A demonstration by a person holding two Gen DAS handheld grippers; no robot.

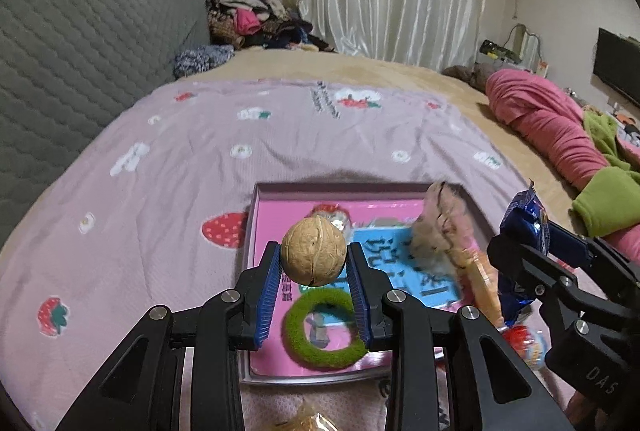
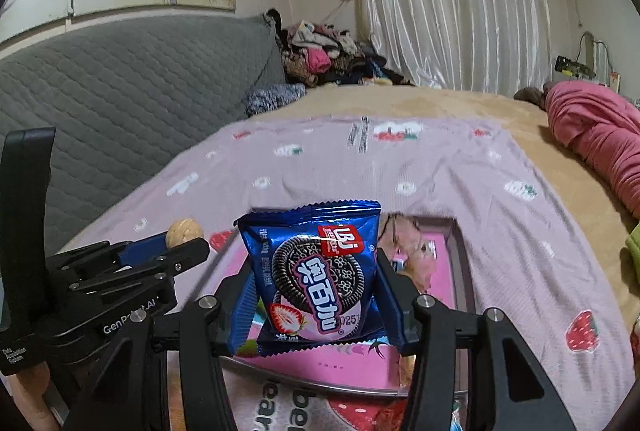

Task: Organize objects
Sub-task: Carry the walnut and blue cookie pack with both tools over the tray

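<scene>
Between the ribbed blue pads of my left gripper [image 1: 313, 273] sits a round walnut [image 1: 313, 251], bumpy and tan, squeezed tight on both sides. It hangs in the air above a flat pink tray [image 1: 256, 215] with a thin grey rim. Under the nut, inside the tray, lies a fuzzy green ring [image 1: 326, 327], soft like a hair tie. A fluffy, blurry thing lies in the tray's far right corner; I cannot tell what it is.

My right gripper [image 2: 316, 295] pinches a shiny blue cookie packet [image 2: 316, 271], crinkly at its zigzag edges, with a dark round cookie and a strawberry printed on it. It hangs above the same tray [image 2: 460, 263]. The tray rests on a soft pink blanket [image 1: 160, 191] with strawberries and white flowers. Behind it stands a grey quilted headboard [image 1: 80, 51].
</scene>
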